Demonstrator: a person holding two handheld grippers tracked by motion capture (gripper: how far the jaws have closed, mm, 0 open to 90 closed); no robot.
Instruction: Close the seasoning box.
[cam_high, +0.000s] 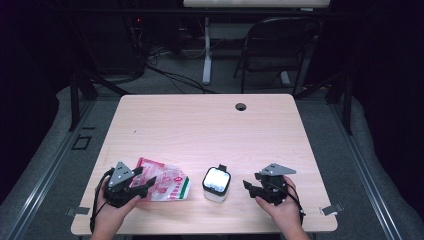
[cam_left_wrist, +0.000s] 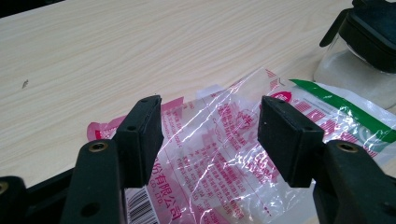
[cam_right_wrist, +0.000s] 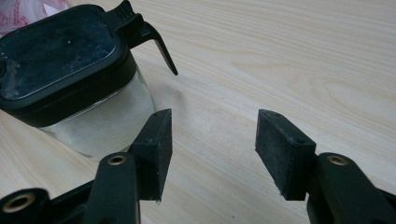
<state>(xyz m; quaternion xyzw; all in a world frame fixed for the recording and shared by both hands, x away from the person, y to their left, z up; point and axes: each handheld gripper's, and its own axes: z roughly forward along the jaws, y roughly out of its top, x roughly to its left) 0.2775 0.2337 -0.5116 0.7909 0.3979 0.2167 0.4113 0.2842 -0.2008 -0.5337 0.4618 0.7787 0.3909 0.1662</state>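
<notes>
A crinkled clear plastic bag (cam_high: 165, 182) with pink print and a green stripe lies flat near the table's front left. My left gripper (cam_high: 146, 184) hovers at its left end, jaws spread wide over the bag (cam_left_wrist: 224, 154) and pressing on nothing. A clear square jar (cam_high: 216, 185) with a black lid and a flip latch stands upright just right of the bag. My right gripper (cam_high: 248, 187) sits to the right of the jar, pointing at it. In the right gripper view its jaws stand open, the jar (cam_right_wrist: 79, 88) just left of and beyond the left jaw, untouched.
The wooden table (cam_high: 210, 125) has a round cable hole (cam_high: 241, 106) near its far edge. A folding chair (cam_high: 280, 50) and a desk leg (cam_high: 206, 50) stand on the floor beyond it. Metal clips (cam_high: 332, 210) sit at the front corners.
</notes>
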